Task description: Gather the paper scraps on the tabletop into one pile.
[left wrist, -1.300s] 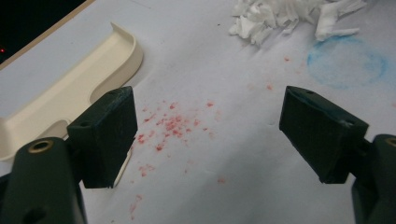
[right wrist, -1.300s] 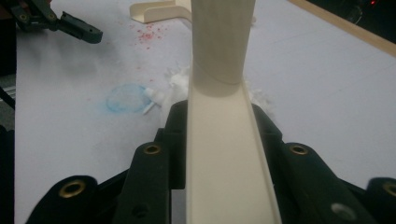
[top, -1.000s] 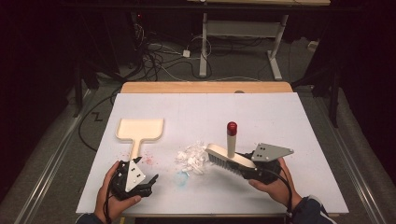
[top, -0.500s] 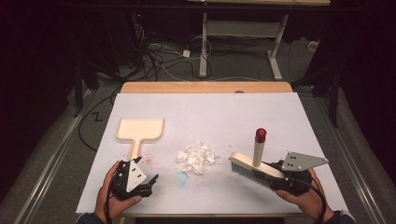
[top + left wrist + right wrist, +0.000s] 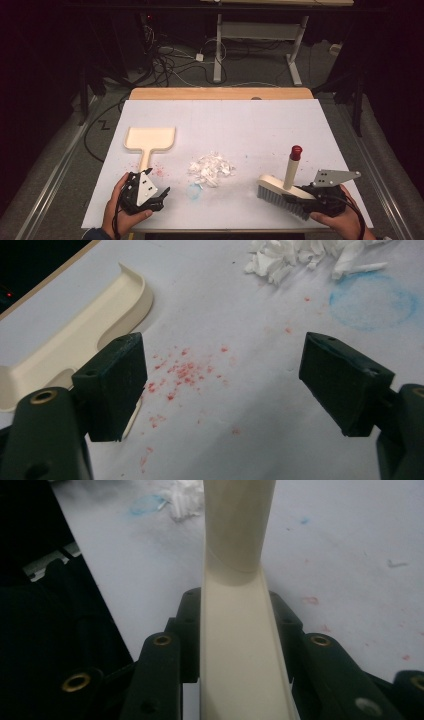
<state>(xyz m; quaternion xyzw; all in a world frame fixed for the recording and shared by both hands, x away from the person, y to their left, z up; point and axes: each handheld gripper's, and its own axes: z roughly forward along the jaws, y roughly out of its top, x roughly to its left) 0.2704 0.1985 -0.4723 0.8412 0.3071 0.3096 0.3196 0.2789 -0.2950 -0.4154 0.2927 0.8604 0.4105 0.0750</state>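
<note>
Brush (image 5: 280,192) in cream plastic, with a flat back, grey bristles along its underside and a round upright handle capped in red, sits at the right near edge of the white-covered table (image 5: 240,120), clamped by its cream body between the closed black jaws of the right gripper (image 5: 314,194); the right gripper view shows the pads pressed against both sides of the smooth, channel-shaped back.

From the left: a cream plastic dustpan (image 5: 149,140), shallow and square with a raised rim and a flat stem handle, lies on the table's left half, its handle pointing toward the person. Just below it the left gripper (image 5: 161,196), held in the person's left hand (image 5: 117,212), rests near the table's front edge with its blocky matte jaws spread wide and nothing between them; the left gripper view looks past them onto bare white covering speckled with red crumbs (image 5: 182,371). A faint blue chalk-like ring (image 5: 194,190) marks the sheet beside a small heap of torn white paper scraps (image 5: 211,169) at the table's middle, well apart from the brush.

No brand, label or legible writing appears on any item. A light wooden edge (image 5: 220,93) shows beyond the sheet, and cables (image 5: 170,60) trail on the dark floor.
</note>
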